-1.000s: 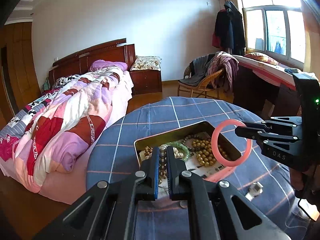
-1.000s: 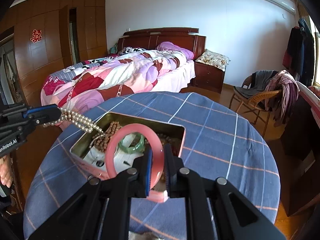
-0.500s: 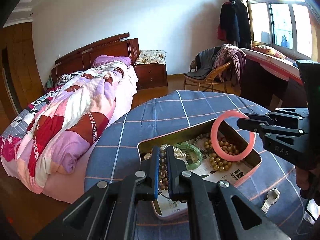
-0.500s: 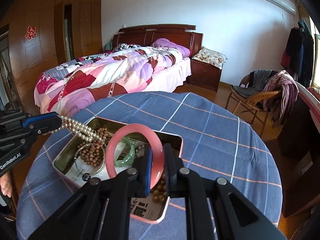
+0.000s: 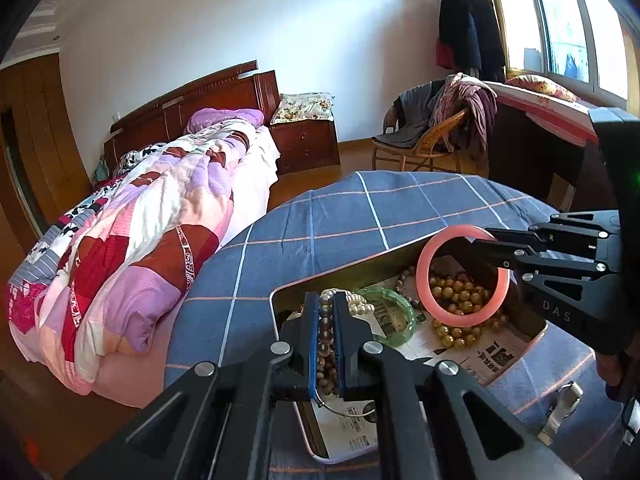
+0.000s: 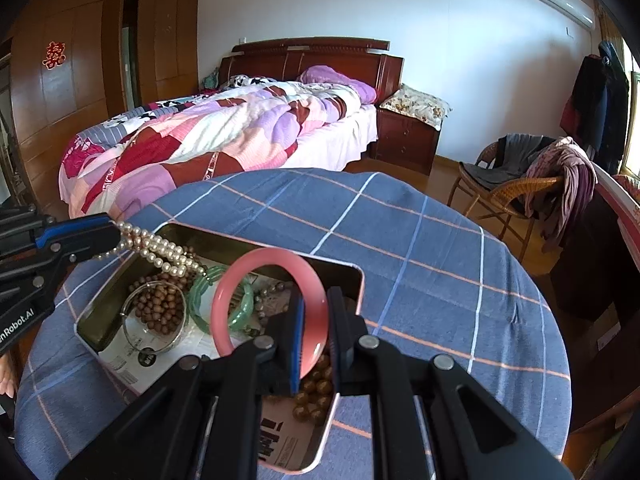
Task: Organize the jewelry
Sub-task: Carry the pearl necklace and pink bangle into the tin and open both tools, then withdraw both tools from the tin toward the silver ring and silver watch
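An open metal tin [image 6: 224,242] [image 5: 360,276] lined with printed paper sits on the round blue checked table [image 6: 400,240]. In it lie a green bangle [image 6: 198,300] [image 5: 408,312], brown wooden beads [image 6: 158,308], golden beads [image 5: 456,292] and a thin silver ring [image 6: 132,336]. My left gripper [image 5: 326,304] [image 6: 116,236] is shut on a pearl necklace [image 6: 160,248], whose strand trails over the tin's left end. My right gripper [image 6: 316,300] [image 5: 484,240] is shut on a pink bangle [image 6: 218,312] [image 5: 460,322], held upright just above the tin's contents.
A small silver metal piece [image 5: 560,408] lies on the cloth right of the tin. A bed with a patchwork quilt [image 5: 160,220] stands beyond the table's left edge. A wicker chair [image 6: 516,188] draped with clothes is at the far right.
Both grippers have come forward and down over the tin, which now looks larger and nearer. The pearls and the pink bangle stay gripped and hang lower over the tin.
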`<state>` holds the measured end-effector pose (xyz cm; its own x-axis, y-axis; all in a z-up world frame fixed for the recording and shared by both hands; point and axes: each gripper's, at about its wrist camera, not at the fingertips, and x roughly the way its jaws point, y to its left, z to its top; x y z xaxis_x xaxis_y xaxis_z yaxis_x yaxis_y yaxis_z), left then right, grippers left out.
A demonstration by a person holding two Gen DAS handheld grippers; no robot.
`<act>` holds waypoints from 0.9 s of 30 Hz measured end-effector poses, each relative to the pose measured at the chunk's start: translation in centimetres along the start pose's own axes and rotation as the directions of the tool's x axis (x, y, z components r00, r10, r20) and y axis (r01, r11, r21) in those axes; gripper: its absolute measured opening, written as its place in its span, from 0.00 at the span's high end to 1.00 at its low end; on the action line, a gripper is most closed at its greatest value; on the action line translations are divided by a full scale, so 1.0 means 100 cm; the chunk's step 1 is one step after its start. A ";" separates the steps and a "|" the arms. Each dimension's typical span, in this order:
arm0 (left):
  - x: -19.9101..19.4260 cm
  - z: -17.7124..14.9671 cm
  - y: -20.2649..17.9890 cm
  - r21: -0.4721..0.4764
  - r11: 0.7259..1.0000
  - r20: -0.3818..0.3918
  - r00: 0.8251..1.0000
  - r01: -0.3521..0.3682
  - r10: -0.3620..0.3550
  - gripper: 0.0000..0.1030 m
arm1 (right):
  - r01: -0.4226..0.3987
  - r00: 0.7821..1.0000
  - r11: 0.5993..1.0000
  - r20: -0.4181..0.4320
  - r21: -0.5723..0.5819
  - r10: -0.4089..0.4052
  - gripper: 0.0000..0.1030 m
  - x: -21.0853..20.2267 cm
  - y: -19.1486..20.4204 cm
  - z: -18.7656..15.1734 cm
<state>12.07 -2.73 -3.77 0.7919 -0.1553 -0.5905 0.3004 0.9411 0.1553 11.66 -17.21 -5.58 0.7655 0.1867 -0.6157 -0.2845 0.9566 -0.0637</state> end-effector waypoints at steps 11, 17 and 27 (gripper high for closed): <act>0.012 -0.007 -0.004 0.012 0.999 -0.011 0.999 -0.030 0.030 0.94 | 0.012 1.000 1.000 -0.026 -0.029 -0.013 0.84 0.008 0.005 -0.003; 0.006 -0.009 -0.004 0.017 0.997 0.009 0.997 -0.081 0.081 0.41 | 0.009 1.000 1.000 -0.011 -0.008 -0.010 0.58 0.000 0.001 -0.007; -0.011 -0.019 0.001 -0.006 0.994 0.017 0.994 -0.110 0.110 0.33 | 0.012 1.000 1.000 0.020 -0.021 -0.012 0.46 -0.024 0.003 -0.022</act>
<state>10.29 -1.89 -4.60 0.8290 -0.0561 -0.5564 0.2085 0.9542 0.2146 8.47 -17.81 -5.82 0.7800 0.1795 -0.5994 -0.2869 0.9540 -0.0876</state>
